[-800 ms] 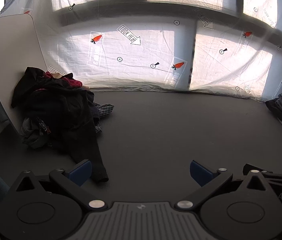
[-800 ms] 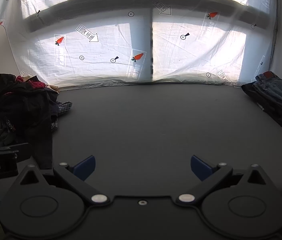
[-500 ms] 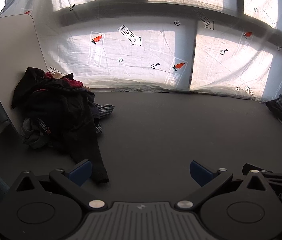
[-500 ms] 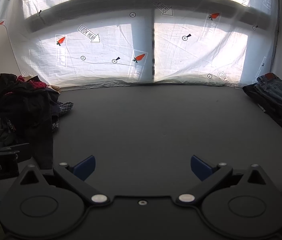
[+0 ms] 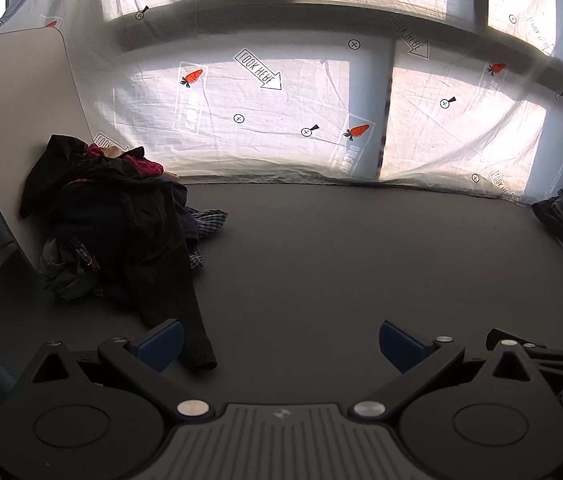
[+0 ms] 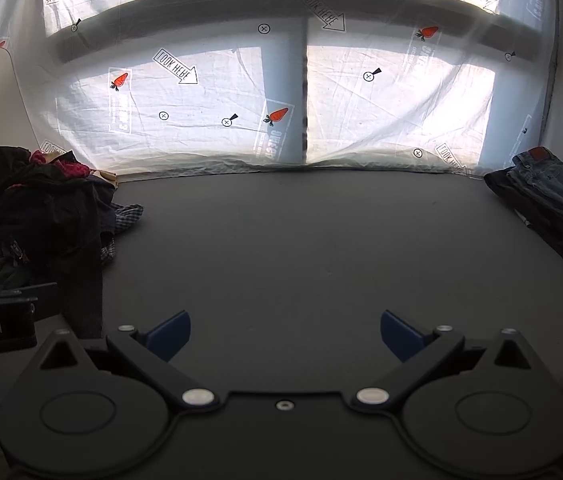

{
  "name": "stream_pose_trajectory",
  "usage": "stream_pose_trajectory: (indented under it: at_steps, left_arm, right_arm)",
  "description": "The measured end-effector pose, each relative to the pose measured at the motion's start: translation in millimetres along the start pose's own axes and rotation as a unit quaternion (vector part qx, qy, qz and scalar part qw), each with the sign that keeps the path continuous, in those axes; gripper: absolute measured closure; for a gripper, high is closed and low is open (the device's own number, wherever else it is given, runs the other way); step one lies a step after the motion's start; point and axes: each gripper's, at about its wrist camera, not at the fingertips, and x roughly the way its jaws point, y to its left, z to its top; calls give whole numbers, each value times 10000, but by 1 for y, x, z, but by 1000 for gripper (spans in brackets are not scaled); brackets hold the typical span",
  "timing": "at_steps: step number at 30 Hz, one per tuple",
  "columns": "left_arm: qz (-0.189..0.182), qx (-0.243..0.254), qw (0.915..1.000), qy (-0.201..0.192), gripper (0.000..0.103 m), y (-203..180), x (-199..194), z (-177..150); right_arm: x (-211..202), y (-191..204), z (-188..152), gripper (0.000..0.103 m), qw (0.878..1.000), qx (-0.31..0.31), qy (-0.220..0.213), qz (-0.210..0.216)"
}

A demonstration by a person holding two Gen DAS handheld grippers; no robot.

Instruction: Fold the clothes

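While no box or basket shows in either view, a dark table (image 6: 301,240) carries two heaps of clothes. At the left of both frames lies a loose pile of dark clothes (image 5: 113,224), with a red piece near its top and a checked piece poking out at its right edge; it leans against a pale board (image 5: 13,100) in the upper left. One long black sleeve (image 5: 189,312) trails from the pile toward the bottom of the left wrist frame. At the far right edge sits a folded stack of jeans (image 6: 553,200), close to the white sheet (image 6: 221,100) with carrot prints that hangs behind.

The left gripper (image 5: 279,342) stands wide with nothing between its blue pads; the sleeve's end lies just beside its left pad. The right gripper (image 6: 285,334) is also wide and bare, over bare table, with the pile at its left and the jeans well apart at the upper right.
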Motion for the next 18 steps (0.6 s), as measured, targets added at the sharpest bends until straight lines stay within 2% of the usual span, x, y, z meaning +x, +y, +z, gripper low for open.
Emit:
stream_pose_trajectory:
  at_steps: [18]
  left_arm:
    - [-38,13,10000,60,0,2,4,3]
  right_arm:
    - [1,4,0,0,10000,-43,11,-5]
